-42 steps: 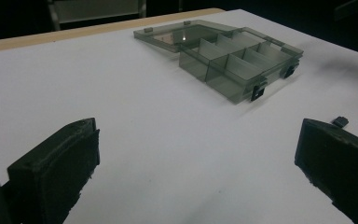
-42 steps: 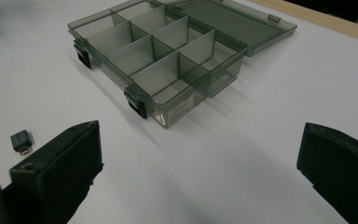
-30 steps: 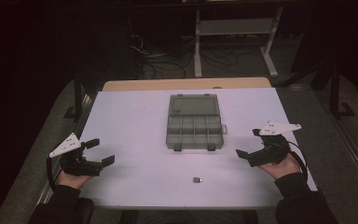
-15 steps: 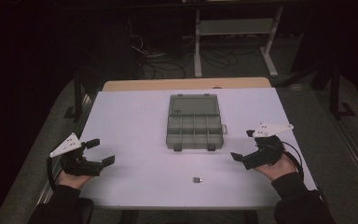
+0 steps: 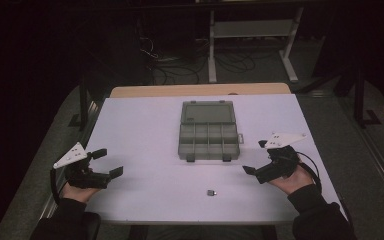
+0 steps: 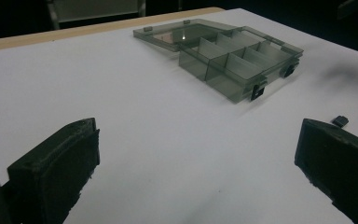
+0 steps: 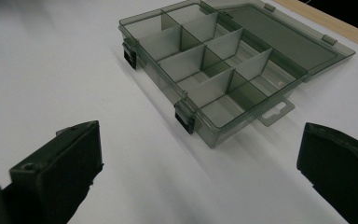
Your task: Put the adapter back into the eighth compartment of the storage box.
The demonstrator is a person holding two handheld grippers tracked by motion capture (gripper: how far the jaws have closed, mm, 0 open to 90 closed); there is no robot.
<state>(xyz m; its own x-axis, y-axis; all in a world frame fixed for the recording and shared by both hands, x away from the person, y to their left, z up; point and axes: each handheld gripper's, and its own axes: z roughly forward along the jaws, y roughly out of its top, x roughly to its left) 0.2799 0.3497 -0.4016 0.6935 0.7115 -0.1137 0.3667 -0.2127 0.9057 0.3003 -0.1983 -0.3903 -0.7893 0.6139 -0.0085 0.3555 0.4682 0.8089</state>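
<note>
1. Lying on the white desk, a grey see-through box sits near the middle, a bit toward the far side.
2. The box is open. Its lid lies flat behind it, and the tray part has little walls that make many small spaces. In the right tongs view the spaces look bare inside.
3. The box has 2 dark clips on its front edge.
4. The left tongs are held in a hand at the left side of the desk, well apart from the box. Their jaws are spread wide with nothing between them.
5. The right tongs are held in the other hand at the right side, near the front right corner of the box but not touching it. Their jaws are spread wide too, holding nothing.
6. A tiny dark piece lies on the desk in front of the box, between the 2 tongs. It is too small to tell what it is.
</note>
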